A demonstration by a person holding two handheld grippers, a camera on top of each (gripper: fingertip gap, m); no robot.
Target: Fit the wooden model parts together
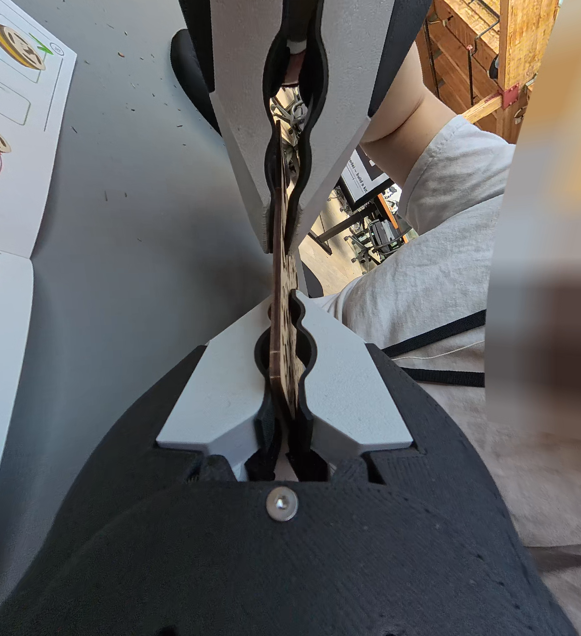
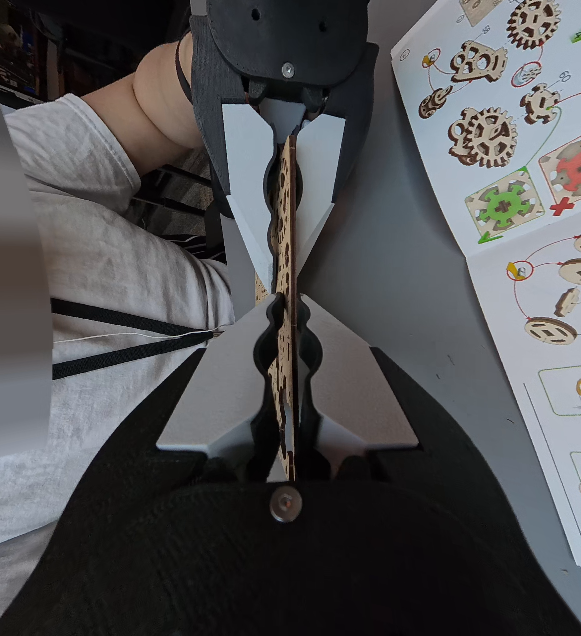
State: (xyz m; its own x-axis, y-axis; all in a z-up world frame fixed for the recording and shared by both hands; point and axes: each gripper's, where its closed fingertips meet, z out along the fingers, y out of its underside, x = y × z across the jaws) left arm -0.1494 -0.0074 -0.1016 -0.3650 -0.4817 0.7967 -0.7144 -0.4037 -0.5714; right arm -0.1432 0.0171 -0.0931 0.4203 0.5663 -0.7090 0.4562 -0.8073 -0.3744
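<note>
L tool (image 1: 283,296) & R tool (image 2: 287,299) both clamped on same wooden sheet (image 2: 286,261), tip to tip

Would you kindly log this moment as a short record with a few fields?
held item: thin wooden sheet of cut-out parts, seen edge-on
left gripper: shut on the wooden sheet
right gripper: shut on the wooden sheet from the opposite end
arrangement: the two grippers face each other, tips almost meeting
table: grey, with small dark specks
instruction sheet: lying open on the table beside the grippers
person: a light sleeve behind the grippers
</note>
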